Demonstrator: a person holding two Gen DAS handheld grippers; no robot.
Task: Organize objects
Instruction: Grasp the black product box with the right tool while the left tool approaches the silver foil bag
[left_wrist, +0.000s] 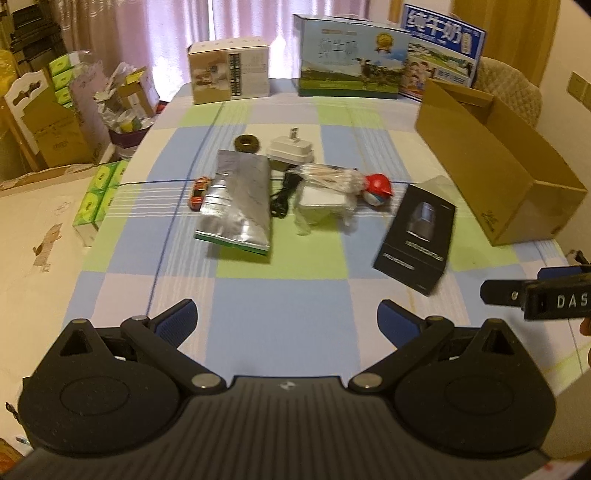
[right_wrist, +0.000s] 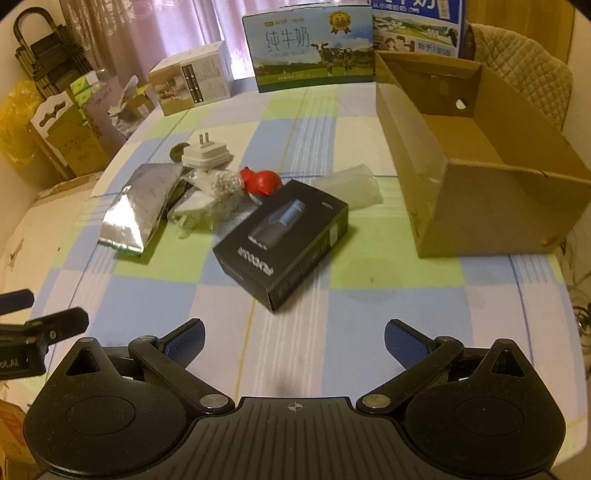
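Loose objects lie mid-table: a silver foil bag, a small orange toy car, a dark ring, a white plug adapter, a plastic bag of cotton swabs, a red-and-white ball and a black product box. An open cardboard box stands at the right, nothing visible inside. My left gripper and right gripper are both open over the near table, holding nothing.
The checked tablecloth covers the table. Milk cartons and a beige box stand along the far edge. Green tissue packs lie off the left side. A padded chair stands behind the cardboard box.
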